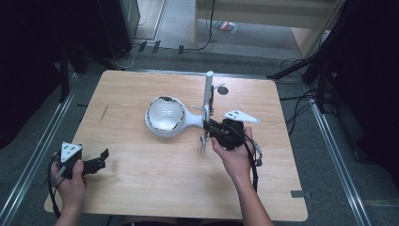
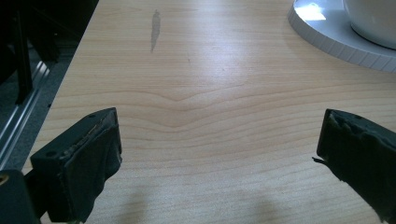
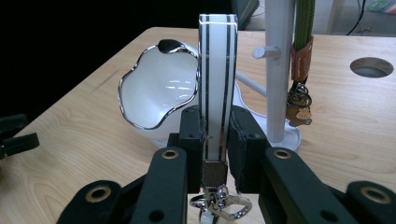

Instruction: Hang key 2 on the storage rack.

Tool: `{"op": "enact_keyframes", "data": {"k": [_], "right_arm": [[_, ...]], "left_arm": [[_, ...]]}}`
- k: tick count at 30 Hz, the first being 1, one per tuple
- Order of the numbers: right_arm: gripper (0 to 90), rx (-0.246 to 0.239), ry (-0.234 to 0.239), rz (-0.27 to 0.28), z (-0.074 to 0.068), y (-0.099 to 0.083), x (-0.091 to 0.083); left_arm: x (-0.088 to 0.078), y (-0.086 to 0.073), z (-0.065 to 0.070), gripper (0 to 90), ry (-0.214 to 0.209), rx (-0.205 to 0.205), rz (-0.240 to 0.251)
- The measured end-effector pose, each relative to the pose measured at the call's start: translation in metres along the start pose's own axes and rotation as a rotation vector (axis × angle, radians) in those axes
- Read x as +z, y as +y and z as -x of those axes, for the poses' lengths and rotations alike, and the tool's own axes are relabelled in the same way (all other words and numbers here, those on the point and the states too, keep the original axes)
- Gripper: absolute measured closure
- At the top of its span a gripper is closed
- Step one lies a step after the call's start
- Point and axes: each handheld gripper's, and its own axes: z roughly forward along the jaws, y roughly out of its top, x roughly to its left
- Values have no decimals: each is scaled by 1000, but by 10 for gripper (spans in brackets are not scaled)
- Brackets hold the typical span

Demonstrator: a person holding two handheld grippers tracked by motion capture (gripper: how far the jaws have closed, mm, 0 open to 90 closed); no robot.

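A white strap with dark stripes (image 3: 217,70) stands upright, pinched low down between the right gripper (image 3: 215,135) jaws, its metal clasp (image 3: 219,205) dangling beneath. Just beyond it rises a white stand (image 3: 279,70) with pegs near the table's middle, a green lanyard (image 3: 302,28) hanging on its right. Left of the stand sits a white bowl-shaped dish (image 1: 164,115).

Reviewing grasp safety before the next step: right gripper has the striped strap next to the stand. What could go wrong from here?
1. The right gripper pinches the strap low, near its clasp; the free upper end may flop.
2. The white post with a hanging key strap stands close; a swing could knock it or the bowl.
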Motion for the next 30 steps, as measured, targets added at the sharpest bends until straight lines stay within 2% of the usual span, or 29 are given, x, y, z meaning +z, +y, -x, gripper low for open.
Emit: {"op": "enact_keyframes", "data": {"k": [4,10,20,23,30], "right_arm": [[778,6,26,1,6,3,2],[778,69,59,-16,16,3,10],[778,122,86,-15,26,2,16],[778,155,104,-9,29,3,17],[776,196,109,1,33,5,17]], "left_arm": [[0,0,0,1,-1,0,0],[0,0,0,1,-1,-1,1],[0,0,0,1,0,1,1],[0,0,0,1,1,2,3],[0,0,0,1,1,3,2]]}}
